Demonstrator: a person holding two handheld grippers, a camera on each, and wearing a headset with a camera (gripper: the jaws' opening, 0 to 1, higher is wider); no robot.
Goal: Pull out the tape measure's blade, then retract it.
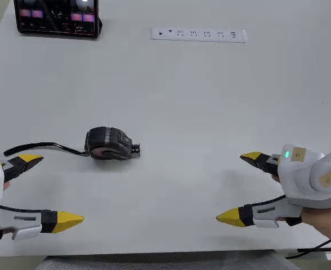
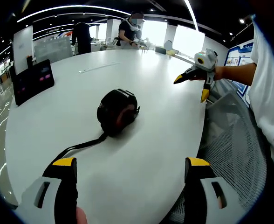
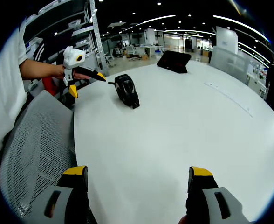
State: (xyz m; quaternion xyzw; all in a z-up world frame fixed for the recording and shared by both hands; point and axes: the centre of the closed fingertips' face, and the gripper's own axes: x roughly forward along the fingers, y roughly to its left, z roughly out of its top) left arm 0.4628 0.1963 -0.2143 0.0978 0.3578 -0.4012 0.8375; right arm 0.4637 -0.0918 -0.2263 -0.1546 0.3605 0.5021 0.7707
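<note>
Left gripper (image 1: 62, 188) and right gripper (image 1: 229, 187) released, nothing held, flanking tape measure (image 1: 109, 144); strap (image 1: 41, 147) trailing left. Power strip (image 1: 199, 35), tablet (image 1: 57, 17) far. Mesh chair (image 3: 34, 140) in gripper views.

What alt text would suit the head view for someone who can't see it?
A black tape measure, blade retracted, lies on a white table; the open left tongs and open right tongs hover nearer the viewer, neither touching it. A power strip and a lit screen sit at the far edge.
</note>
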